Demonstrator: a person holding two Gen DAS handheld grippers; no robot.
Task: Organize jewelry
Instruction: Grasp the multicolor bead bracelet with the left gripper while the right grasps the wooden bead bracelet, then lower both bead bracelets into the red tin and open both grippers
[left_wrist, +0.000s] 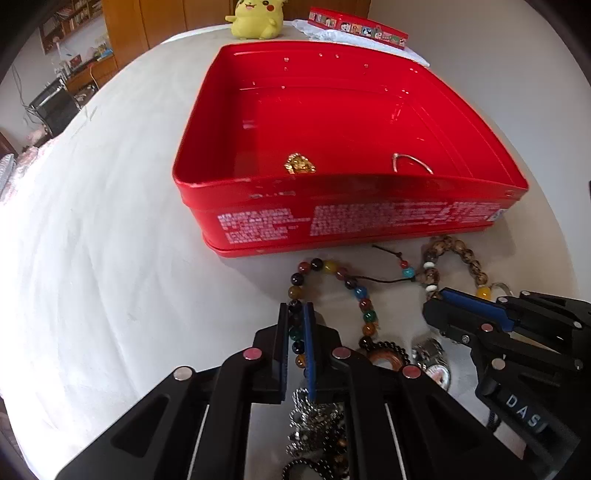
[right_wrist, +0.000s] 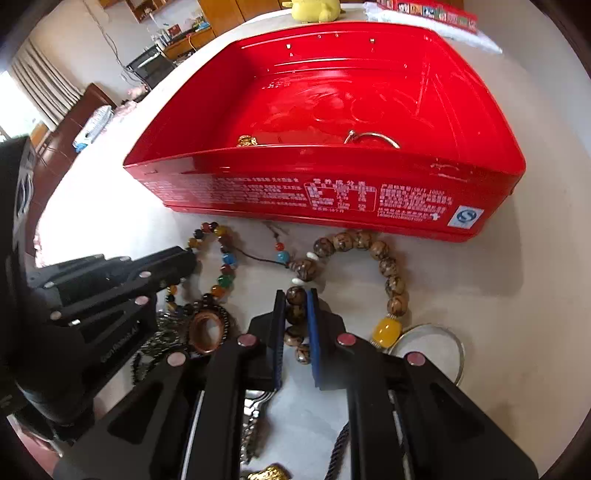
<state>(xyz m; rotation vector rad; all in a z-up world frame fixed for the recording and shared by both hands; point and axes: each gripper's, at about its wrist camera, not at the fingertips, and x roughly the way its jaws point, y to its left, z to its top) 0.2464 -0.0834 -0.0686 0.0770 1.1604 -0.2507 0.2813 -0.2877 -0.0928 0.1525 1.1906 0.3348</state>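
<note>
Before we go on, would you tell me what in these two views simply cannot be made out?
- Tin floor next to the near wall: hidden by that wall in both wrist views, so the gold charm and silver ring show only partly.
- Jewelry pile: covered by the left claw, cut by the bottom edge.
- White print on the tin's side: too blurred to read.

Room beyond a white-covered tabletop (left_wrist: 110, 221): wooden cabinets (left_wrist: 155, 22) stood at 12 o'clock, bookshelves (left_wrist: 70, 18) and a cluttered desk (left_wrist: 88, 74) at 10 o'clock; daylight entered through curtains (right_wrist: 40, 85) at 9 o'clock.
</note>
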